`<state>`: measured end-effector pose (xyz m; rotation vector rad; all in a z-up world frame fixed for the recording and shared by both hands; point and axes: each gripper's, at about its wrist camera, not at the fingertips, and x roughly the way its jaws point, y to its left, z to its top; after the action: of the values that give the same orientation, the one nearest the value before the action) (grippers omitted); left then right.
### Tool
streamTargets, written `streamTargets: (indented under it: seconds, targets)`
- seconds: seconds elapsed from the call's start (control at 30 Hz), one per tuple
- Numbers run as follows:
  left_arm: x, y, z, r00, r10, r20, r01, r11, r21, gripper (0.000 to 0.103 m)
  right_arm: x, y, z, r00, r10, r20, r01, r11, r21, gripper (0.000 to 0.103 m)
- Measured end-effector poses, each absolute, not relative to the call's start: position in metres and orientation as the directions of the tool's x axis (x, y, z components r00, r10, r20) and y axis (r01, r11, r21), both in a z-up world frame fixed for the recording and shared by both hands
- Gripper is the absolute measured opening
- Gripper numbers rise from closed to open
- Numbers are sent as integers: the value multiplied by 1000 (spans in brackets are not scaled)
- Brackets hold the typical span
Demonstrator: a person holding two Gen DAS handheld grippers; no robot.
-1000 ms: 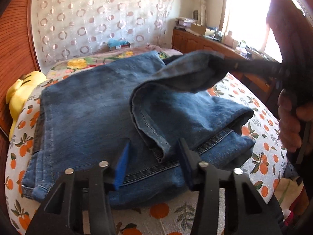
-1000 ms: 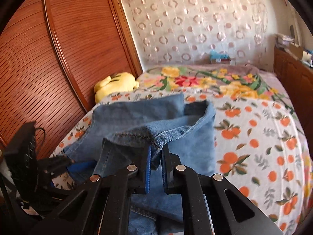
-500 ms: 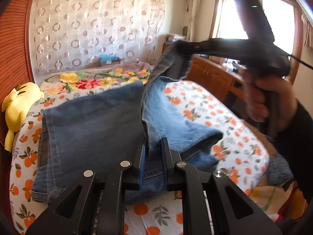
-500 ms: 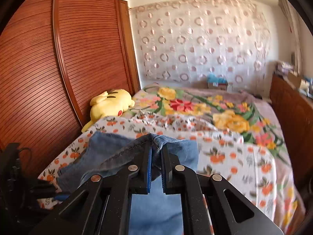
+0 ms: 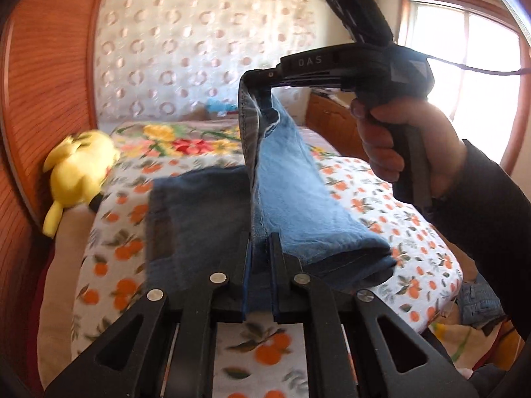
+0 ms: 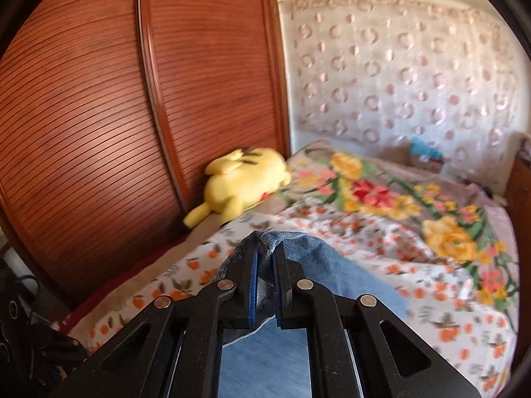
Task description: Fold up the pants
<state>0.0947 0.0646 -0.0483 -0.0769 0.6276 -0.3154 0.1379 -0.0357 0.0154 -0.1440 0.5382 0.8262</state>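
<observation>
Since a second ago both grippers have lifted the jeans (image 5: 292,192) off the bed (image 5: 381,205); the left gripper (image 5: 259,248) has just closed on denim, the right gripper (image 6: 265,265), at one o'clock, clamps the hem. Faded denim drapes between; thick seams may slip.

Both wrist cameras look close along their own jaws, down across the bed (image 5: 415,232); both share the yellow plush toy (image 6: 242,182) at ten o'clock.
</observation>
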Motion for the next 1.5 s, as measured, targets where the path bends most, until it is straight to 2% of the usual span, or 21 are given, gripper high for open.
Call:
streamTargets:
  seconds: [0.07,0.2,0.23,0.37,0.53,0.57,0.83,1.07,1.23,1.5]
  targets:
    - [94,72,-58,752,-300,-587,251,954,-166,10,144,-25,4,521,665,-535,-743,662,98,8]
    - [96,79,-78,729,-275,-627,217,961,-168,12,160,-16,-12,476,645,-598,-749,654,110,18]
    - [97,82,-82,721,-282,-633,213,959,-185,17,160,-19,-15,473,645,-600,-752,651,107,19]
    - [99,85,-83,719,-299,-628,208,954,-217,27,162,-32,-13,479,631,-610,-750,655,89,27]
    - [102,82,-76,731,-304,-611,223,952,-208,48,136,-57,-13,521,599,-608,-719,692,66,28]
    - [104,81,-74,735,-302,-607,223,953,-204,49,131,-64,-18,534,589,-606,-706,705,63,28]
    - [117,78,-73,746,-260,-613,201,966,-166,50,84,-119,-60,578,485,-657,-608,792,50,28]
    - [118,72,-103,695,-239,-678,191,971,-146,50,47,-140,-81,553,486,-677,-574,811,113,28]
    - [117,74,-117,668,-219,-711,180,975,-130,50,35,-139,-90,563,470,-680,-572,815,89,28]
    - [115,74,-105,691,-217,-690,180,975,-127,50,17,-142,-111,606,441,-663,-574,819,20,28]
